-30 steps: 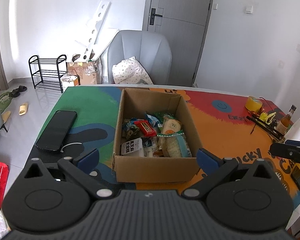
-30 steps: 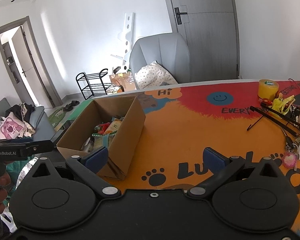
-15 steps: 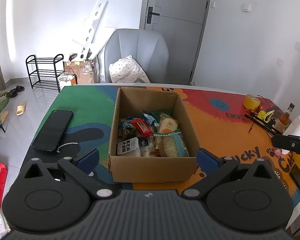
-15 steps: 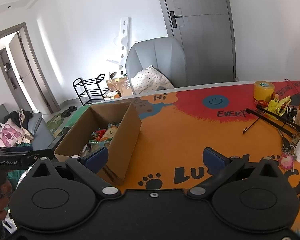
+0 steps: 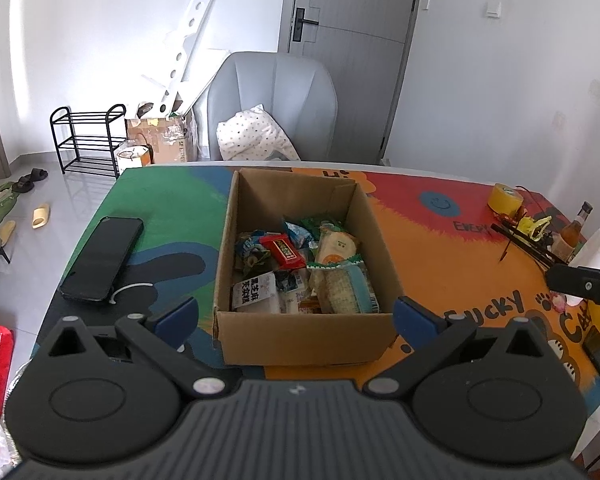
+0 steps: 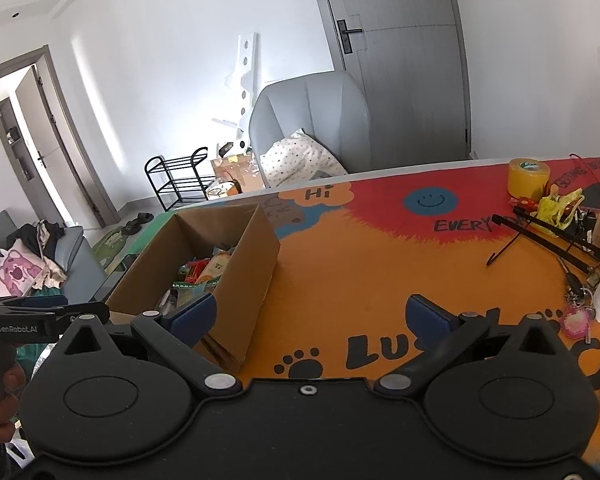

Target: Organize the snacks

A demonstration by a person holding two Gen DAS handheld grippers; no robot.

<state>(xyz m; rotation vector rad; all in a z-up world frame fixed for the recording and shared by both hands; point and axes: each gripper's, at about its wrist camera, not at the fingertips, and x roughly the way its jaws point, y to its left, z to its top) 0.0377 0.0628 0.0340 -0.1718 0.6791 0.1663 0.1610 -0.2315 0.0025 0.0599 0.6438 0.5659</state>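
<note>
Now, left tool [image 5: 296, 316] released, spread wider than snack box [image 5: 300, 336], right tool [image 6: 310, 318] released over bare tablecloth [image 6: 380, 272].

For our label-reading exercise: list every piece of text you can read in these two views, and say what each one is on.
"Hi": orange cloud on the table mat.
"EVERY": table mat, below the blue smiley; the rest is hidden.
"LU": table mat, cut off by the right tool.
"GenRobot.AI": left tool.
Snack wrappers in the cardboard box: too small to read.
</note>
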